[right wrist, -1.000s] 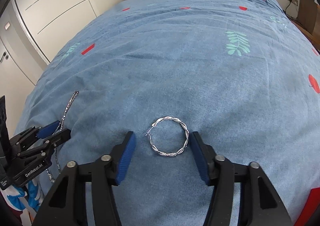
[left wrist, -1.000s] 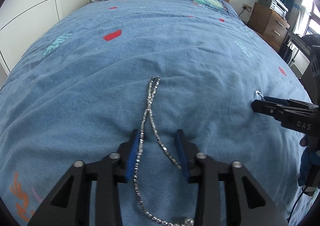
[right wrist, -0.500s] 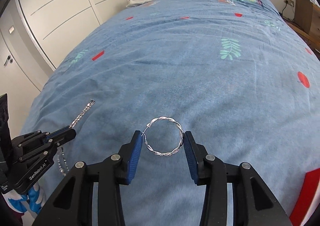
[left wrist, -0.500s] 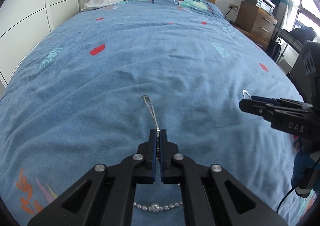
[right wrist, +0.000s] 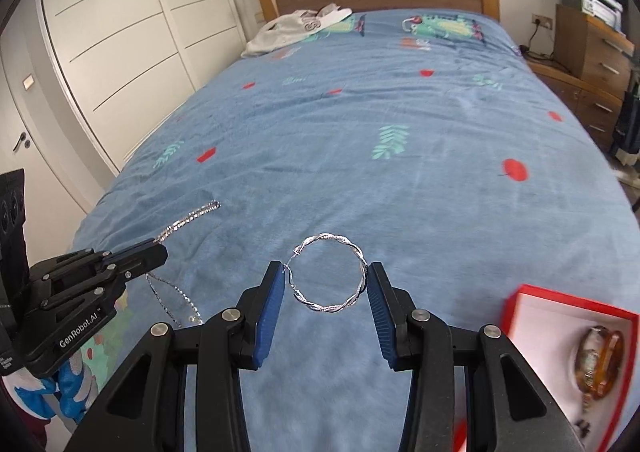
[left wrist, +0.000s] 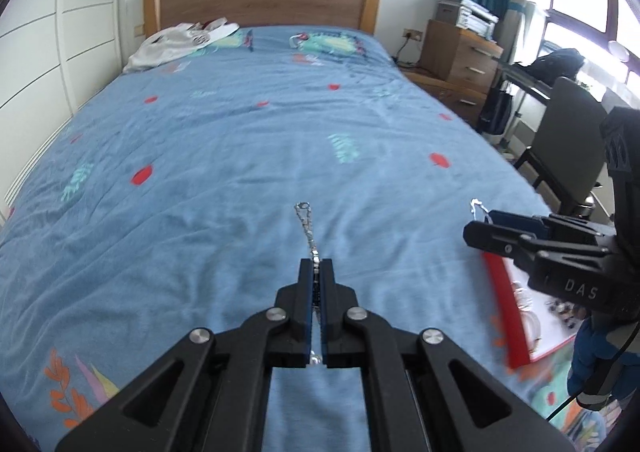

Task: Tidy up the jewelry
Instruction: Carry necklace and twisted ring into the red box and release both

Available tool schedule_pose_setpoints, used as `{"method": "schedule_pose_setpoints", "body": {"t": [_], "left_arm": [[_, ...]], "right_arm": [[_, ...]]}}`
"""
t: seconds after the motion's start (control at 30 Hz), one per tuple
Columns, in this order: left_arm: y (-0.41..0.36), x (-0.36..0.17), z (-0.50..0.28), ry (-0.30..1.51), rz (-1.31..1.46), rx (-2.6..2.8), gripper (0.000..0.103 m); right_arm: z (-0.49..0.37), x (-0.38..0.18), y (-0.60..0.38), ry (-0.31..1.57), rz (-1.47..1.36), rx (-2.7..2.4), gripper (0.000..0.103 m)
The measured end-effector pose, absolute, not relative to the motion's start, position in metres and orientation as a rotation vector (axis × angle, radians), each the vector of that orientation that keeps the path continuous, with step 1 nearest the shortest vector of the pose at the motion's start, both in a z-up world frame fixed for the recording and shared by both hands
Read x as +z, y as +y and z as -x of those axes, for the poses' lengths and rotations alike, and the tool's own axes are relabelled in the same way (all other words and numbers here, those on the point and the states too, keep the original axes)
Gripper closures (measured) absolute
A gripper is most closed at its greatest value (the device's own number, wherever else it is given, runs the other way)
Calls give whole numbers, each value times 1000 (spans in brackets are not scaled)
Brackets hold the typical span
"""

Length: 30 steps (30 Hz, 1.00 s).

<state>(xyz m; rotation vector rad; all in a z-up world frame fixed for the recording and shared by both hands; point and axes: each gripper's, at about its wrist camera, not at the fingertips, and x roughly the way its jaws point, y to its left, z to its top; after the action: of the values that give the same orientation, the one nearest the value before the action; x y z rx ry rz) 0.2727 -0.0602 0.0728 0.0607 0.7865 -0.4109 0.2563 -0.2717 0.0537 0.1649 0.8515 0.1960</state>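
My left gripper point(left wrist: 316, 270) is shut on a silver bead chain point(left wrist: 307, 226). A doubled loop of it sticks out past the tips and the rest hangs under the jaws, above the blue bedspread. In the right wrist view the same gripper point(right wrist: 154, 250) stands at the left with the chain point(right wrist: 188, 217) dangling from it. My right gripper point(right wrist: 325, 280) pinches a twisted silver hoop point(right wrist: 329, 278) between its blue pads, lifted off the bed. That gripper point(left wrist: 486, 221) shows at the right of the left wrist view, the hoop's edge point(left wrist: 476, 205) peeking out.
A red box with a white lining point(right wrist: 532, 302) lies on the bed at the lower right, an amber bangle point(right wrist: 600, 364) inside. The same box point(left wrist: 498, 300) shows in the left wrist view. White clothing point(left wrist: 180, 41) lies by the wooden headboard. A chair and drawers stand right of the bed.
Both grippers closed, the left on the chain and the right on the hoop, then rose off the bedspread with them. The red box came into view at the right.
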Motion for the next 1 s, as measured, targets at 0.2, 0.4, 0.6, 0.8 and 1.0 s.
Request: {"method": "schedule_pose_setpoints", "body": {"t": [0.2,0.4,0.6,0.8,1.0], "left_arm": [[-130,112,-249,729,-76,-539,101],[-208,131,-232,705,-88,-666,101],[-276,116,-218,744,-107,-750,101],[-321,69,-200,840,-169,-798,101],[-337,16,-183,940,-243,-803,101]], "right_arm": [[-211,76,-335,825,-180,103,61],[-173,77,-402,833,-200,-10,61],[-144,62,-460,859,-229,-85,61],[-131,29,-487,923,-245,-79,61],[-121,-6,-486,1003,-235,-18,61]]}}
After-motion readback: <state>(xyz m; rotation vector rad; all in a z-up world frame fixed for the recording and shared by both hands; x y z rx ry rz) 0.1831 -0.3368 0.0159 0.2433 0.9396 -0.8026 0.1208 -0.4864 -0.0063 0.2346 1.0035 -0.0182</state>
